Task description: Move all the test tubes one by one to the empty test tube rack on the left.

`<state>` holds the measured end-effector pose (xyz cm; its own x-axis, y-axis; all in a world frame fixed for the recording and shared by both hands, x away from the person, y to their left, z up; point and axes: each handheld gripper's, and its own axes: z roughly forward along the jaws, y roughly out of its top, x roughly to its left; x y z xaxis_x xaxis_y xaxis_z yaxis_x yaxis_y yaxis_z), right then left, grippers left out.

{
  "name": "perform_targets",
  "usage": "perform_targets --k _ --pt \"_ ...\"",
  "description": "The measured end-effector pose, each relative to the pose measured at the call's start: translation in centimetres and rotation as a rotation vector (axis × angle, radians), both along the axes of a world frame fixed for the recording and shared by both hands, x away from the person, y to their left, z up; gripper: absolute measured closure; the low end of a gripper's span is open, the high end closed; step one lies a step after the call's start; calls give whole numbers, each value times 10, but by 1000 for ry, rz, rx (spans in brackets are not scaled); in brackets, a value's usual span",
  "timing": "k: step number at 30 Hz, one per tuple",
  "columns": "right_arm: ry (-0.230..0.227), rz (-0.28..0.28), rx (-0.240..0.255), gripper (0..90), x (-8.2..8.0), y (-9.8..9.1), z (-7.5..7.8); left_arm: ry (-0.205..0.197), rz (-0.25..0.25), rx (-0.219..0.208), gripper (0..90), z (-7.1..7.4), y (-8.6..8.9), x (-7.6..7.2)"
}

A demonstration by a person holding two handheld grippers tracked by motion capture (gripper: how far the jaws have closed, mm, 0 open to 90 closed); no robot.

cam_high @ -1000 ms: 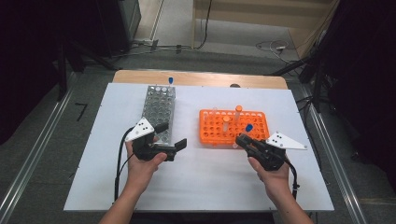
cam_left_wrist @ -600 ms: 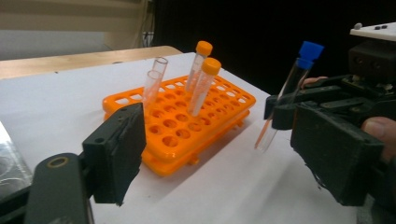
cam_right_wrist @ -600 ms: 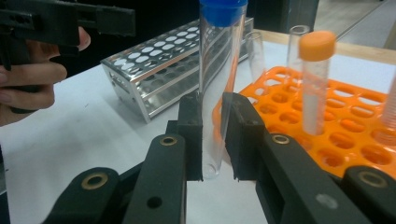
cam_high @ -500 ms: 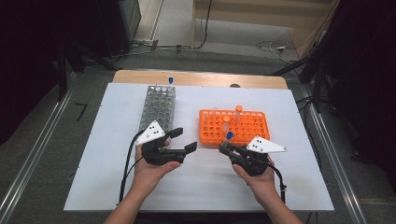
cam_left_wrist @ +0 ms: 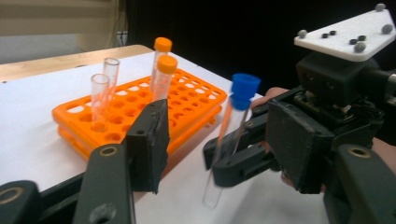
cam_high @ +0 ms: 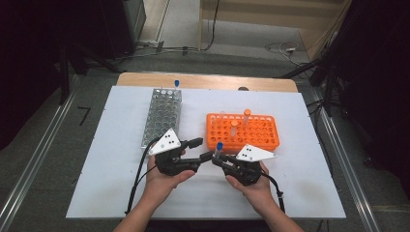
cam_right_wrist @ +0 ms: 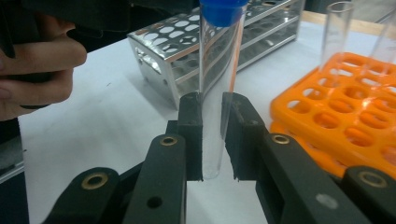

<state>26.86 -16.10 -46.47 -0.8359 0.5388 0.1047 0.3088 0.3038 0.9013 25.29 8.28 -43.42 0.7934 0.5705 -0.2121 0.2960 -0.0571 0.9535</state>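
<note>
A clear test tube with a blue cap [cam_high: 219, 149] stands upright in my right gripper [cam_high: 218, 162], which is shut on its lower half in front of the orange rack [cam_high: 244, 131]. The right gripper view shows both pads pressed on the tube [cam_right_wrist: 215, 93] at the right gripper [cam_right_wrist: 214, 140]. My left gripper [cam_high: 202, 149] points at it from the left. Its jaws have just been closing, and in the left gripper view the tube [cam_left_wrist: 232, 126] stands between the left gripper [cam_left_wrist: 224, 144] pads with a gap on each side.
The orange rack [cam_left_wrist: 140, 112] holds two orange-capped tubes [cam_left_wrist: 161, 70] and two uncapped clear tubes [cam_left_wrist: 100, 98]. A metal rack [cam_high: 162, 116] stands to the left with one blue-capped tube [cam_high: 177, 83] at its far end. White table sheet [cam_high: 96, 183] lies bare at the front left.
Both hands have come together at the table's middle front. The right gripper carried the blue-capped tube leftward, and the left gripper's jaws narrowed around it.
</note>
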Motion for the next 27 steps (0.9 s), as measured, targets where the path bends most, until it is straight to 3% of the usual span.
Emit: perform_targets --k 16,25,27 --pt "8 88 -29 751 -9 19 1 -33 -49 19 741 -2 -8 -2" --pt "16 102 -11 737 -7 18 0 -53 -30 29 765 -1 -7 -2" --pt "17 112 7 659 -6 16 -1 -58 -24 37 765 -1 -5 -1"
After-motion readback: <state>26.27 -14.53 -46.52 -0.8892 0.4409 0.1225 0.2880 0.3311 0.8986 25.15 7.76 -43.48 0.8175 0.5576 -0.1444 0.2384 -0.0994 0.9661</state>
